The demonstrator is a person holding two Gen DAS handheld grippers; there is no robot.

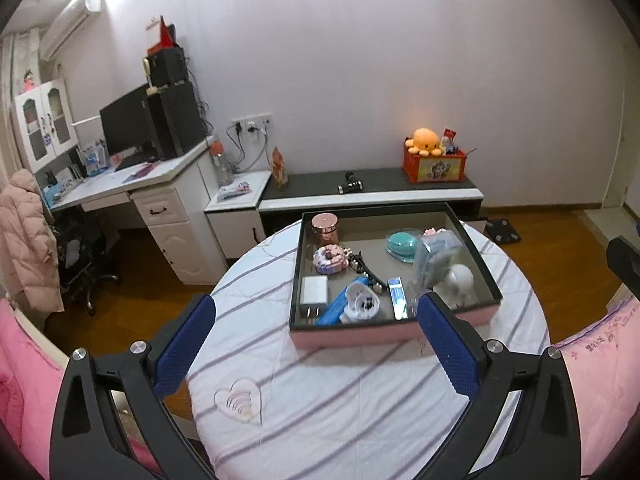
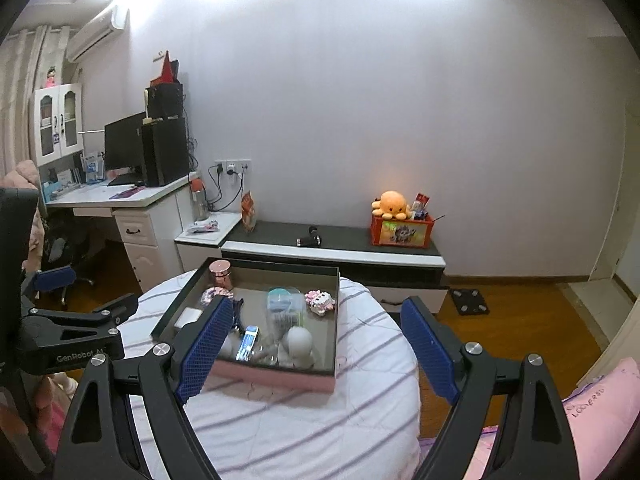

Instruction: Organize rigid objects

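Note:
A pink-sided tray (image 1: 360,334) with a dark rim sits on the round table with a striped white cloth (image 1: 340,400). It holds a pink jar (image 1: 325,227), a pink block toy (image 1: 330,260), a white charger (image 1: 314,294), a teal dish (image 1: 402,245), a white ball-shaped item (image 1: 460,278), a blue tube and several small items. My left gripper (image 1: 316,314) is open and empty over the tray's near edge. My right gripper (image 2: 316,320) is open and empty, above the tray (image 2: 280,378) from its near side. The left gripper (image 2: 80,312) also shows in the right wrist view.
A white desk (image 1: 132,188) with a monitor stands at the left, with a chair and pink coat beside it. A low dark cabinet (image 1: 372,192) along the wall carries a red box with an orange plush (image 1: 428,142). A scale (image 2: 472,300) lies on the wood floor. Pink bedding lies at both sides.

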